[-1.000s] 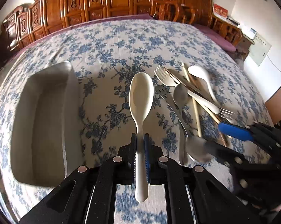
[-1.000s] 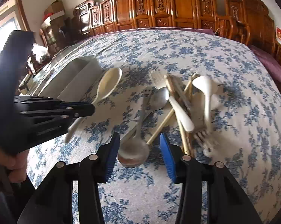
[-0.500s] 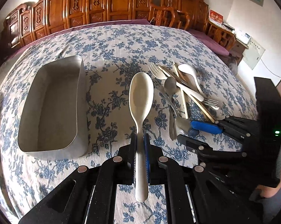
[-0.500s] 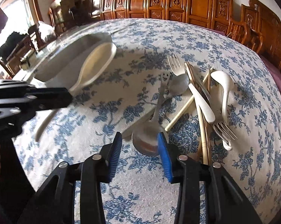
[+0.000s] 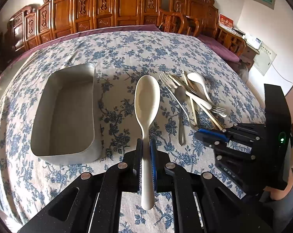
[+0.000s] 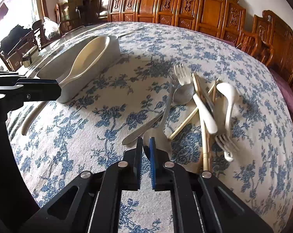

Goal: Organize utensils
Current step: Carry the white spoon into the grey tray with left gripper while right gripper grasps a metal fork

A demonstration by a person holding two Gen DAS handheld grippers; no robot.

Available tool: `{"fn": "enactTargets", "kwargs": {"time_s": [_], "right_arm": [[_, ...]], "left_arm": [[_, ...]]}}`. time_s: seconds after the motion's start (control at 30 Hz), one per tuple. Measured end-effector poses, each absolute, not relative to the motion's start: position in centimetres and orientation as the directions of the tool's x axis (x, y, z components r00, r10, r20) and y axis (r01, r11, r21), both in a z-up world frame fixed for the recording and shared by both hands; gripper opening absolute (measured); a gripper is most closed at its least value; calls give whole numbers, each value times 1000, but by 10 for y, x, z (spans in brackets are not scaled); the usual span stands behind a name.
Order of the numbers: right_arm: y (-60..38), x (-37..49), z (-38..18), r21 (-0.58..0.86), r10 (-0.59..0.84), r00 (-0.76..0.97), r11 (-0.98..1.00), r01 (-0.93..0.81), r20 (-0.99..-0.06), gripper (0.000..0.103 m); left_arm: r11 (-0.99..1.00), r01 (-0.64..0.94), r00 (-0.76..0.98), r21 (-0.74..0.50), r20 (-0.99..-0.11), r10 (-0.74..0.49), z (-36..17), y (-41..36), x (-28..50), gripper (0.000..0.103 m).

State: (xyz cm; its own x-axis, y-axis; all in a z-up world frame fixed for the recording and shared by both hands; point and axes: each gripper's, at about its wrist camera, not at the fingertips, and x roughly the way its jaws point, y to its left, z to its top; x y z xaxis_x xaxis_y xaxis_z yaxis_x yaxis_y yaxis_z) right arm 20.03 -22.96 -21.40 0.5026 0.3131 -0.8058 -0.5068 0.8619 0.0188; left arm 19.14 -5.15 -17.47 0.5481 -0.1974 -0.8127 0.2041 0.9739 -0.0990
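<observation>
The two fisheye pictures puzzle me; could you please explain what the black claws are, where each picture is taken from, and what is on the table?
There is no robot here. A person holds a two-finger claw in each hand, and a small camera on each claw looks forward along its fingers. One picture is the left claw's view and the other is the right claw's.

The left claw is shut on the handle of a cream rice spoon, held above the flowered tablecloth. Beside it stands a metal tray.

The right claw appears shut on the bowl of a metal spoon. That spoon is at the edge of a pile of forks, chopsticks and spoons.
</observation>
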Motion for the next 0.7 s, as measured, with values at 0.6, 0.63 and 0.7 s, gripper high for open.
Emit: {"fn": "enactTargets", "kwargs": {"time_s": [0.6, 0.63, 0.7], "right_arm": [[-230, 189, -170, -32, 329, 596, 858, -512, -732, 2], [-228, 188, -167, -38, 329, 600, 856, -516, -729, 2], [-221, 188, -160, -60, 325, 610, 850, -523, -723, 2]], "left_arm": [[984, 163, 593, -69, -790, -154, -154, -10, 208, 7], [985, 157, 595, -67, -790, -148, -152, -5, 211, 7], [987, 147, 596, -66, -791, -141, -151, 5, 217, 7]]}}
